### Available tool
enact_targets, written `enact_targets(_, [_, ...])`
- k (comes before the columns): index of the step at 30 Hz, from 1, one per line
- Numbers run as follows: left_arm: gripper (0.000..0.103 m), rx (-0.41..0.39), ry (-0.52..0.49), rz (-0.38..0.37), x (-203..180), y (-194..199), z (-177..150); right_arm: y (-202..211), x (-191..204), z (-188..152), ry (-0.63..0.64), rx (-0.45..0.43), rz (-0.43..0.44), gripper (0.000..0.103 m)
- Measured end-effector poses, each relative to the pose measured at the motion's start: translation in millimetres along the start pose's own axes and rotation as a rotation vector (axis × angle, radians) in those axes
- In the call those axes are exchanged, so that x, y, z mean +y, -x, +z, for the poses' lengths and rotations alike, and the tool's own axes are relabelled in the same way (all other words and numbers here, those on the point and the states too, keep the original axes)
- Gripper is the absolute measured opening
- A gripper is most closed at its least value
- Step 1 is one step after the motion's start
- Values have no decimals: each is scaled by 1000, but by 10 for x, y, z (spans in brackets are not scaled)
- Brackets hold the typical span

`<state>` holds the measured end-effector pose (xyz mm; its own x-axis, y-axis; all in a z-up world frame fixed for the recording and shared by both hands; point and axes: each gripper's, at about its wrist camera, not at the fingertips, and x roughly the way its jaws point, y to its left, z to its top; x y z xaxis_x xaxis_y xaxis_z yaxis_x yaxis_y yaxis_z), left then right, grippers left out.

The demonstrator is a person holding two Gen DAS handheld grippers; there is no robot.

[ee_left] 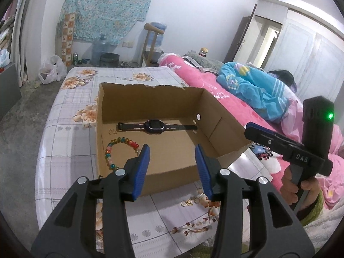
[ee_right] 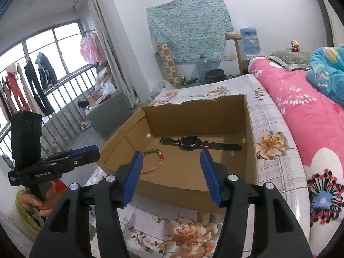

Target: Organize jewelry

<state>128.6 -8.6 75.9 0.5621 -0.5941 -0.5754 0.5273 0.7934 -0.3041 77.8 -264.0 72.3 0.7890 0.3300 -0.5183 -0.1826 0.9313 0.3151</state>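
Now the bed with a white floral checked sheet [ee_left: 71,107] is lying under everything, and a pink flowered quilt [ee_right: 301,116] is lying along its side. On the sheet an open brown cardboard box with a torn back edge [ee_left: 172,99] is sitting. Inside it a dark wristwatch with a black strap [ee_left: 153,126] is lying flat near the back wall. In front of the watch, near the left wall of the box, a bracelet of many-coloured round beads [ee_left: 120,148] is lying on the box floor, partly hidden behind a blue pad.

The left gripper with black arms and blue pads [ee_left: 172,167] is hovering above the front wall of the box; its jaws are standing apart and released, with nothing between them. The right gripper of the same kind [ee_right: 172,176] is also hovering over the front wall, with jaws wide and empty. A hand [ee_left: 301,189] is holding the handle of the right gripper.

On the sheet just in front of the box some small gold-coloured pieces of jewelry [ee_left: 193,201] are lying. A string of pale pink and white beads [ee_right: 189,240] is lying nearer on the sheet, below the right gripper.
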Motion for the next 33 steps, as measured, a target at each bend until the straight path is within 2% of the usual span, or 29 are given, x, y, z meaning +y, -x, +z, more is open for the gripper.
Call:
enact_targets(14, [42,2,-2,0,-48,6,-54,7,-1,-2,1,-5,10,55])
enact_targets(33, [42,-2,-81,-21,-254,21,-80,46,6,32,-3,-16,11,55])
